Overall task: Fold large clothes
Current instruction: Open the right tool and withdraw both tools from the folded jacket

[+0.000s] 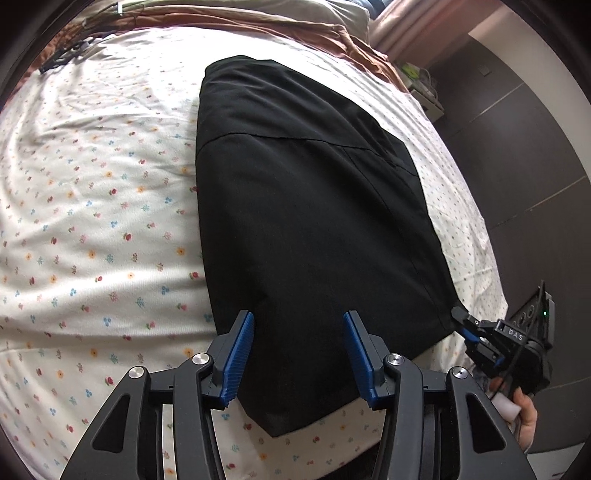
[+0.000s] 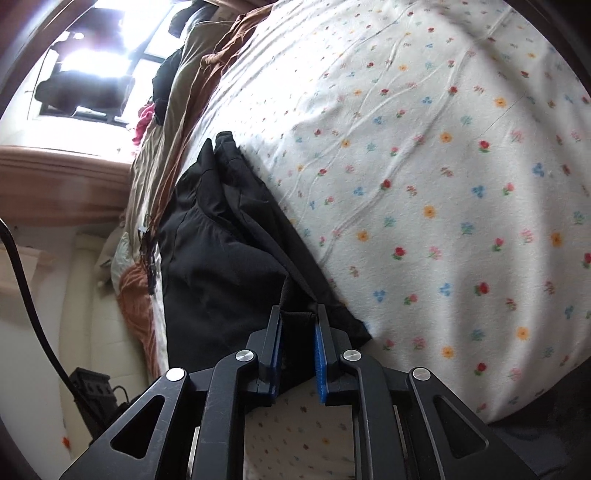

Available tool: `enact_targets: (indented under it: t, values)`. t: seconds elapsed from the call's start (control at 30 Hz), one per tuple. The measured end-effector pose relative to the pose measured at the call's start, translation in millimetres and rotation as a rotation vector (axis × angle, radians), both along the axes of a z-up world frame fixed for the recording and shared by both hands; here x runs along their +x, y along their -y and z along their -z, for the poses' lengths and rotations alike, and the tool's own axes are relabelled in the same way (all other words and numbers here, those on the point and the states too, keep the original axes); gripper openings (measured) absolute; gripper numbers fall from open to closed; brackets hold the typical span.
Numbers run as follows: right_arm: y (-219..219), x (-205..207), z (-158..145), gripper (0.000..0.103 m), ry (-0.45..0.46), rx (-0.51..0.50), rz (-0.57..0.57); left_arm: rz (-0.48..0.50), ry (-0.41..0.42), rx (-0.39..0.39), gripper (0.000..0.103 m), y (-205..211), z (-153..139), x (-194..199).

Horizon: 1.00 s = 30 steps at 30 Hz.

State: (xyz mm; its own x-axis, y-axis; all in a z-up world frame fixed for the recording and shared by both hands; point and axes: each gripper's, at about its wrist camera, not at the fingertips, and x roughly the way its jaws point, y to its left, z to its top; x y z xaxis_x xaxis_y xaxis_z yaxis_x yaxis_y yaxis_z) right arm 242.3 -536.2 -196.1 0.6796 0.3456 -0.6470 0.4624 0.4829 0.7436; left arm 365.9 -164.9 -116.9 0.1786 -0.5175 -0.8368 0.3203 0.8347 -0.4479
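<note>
A black garment (image 1: 306, 206) lies folded lengthwise on the flowered bed sheet (image 1: 92, 206). My left gripper (image 1: 299, 321) is open and hovers over the garment's near end, fingers apart above the cloth. My right gripper (image 1: 461, 321) shows at the right in the left wrist view, pinching the garment's near right corner. In the right wrist view the right gripper (image 2: 298, 314) is shut on a bunched edge of the black garment (image 2: 221, 251), which stretches away along the bed.
Brown and beige bedding (image 1: 258, 22) is piled at the bed's far end. The bed's right edge drops to a dark floor (image 1: 517, 147). A bright window (image 2: 92, 55) and a wooden ledge (image 2: 55, 177) show in the right wrist view.
</note>
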Motion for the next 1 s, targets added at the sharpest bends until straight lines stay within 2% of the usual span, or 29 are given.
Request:
enact_targets:
  t: [0.1,0.13,0.23,0.27,0.3,0.33,0.4,0.53,0.67,0.73,1.0]
  values:
    - [3.1,-7.5,-14.7,0.02,-0.022,-0.109,0.031,-0.004,0.028,-0.004,0.054,-4.6,-8.7,2.6]
    - [4.5,-9.3,-20.3,0.023,-0.021,-0.133,0.04,-0.007,0.039,0.001,0.058,-6.4,-12.0,5.1]
    - [8.6,-5.5,-35.5,0.023,0.015,-0.175,0.018,-0.03,0.075,0.015,0.076,-12.8,-20.0,15.2]
    - [8.6,-0.7,-41.0,0.024,0.031,-0.187,-0.002,-0.043,0.084,0.014,0.078,-15.2,-22.1,18.7]
    - [8.5,6.5,-45.3,0.028,0.043,-0.188,-0.031,-0.058,0.09,0.011,0.078,-18.5,-23.7,22.7]
    - [8.6,12.5,-47.7,0.038,0.053,-0.181,-0.052,-0.067,0.091,0.003,0.078,-21.1,-25.0,26.9]
    - [9.7,30.0,-56.1,0.05,0.082,-0.174,-0.092,-0.083,0.091,-0.009,0.078,-26.1,-26.2,38.0]
    - [5.2,67.0,-70.4,0.061,0.113,-0.209,-0.154,-0.13,0.1,-0.004,0.078,-31.1,-23.8,59.0]
    - [6.7,105.8,-75.4,0.067,0.13,-0.214,-0.237,-0.171,0.083,-0.013,0.078,-32.7,-15.7,84.7]
    - [9.5,124.0,-75.0,0.077,0.134,-0.214,-0.267,-0.184,0.076,-0.012,0.078,-32.7,-10.2,97.2]
    - [34.4,180.3,-46.5,0.078,0.103,-0.155,-0.336,-0.175,0.039,0.012,0.078,-21.7,15.7,135.3]
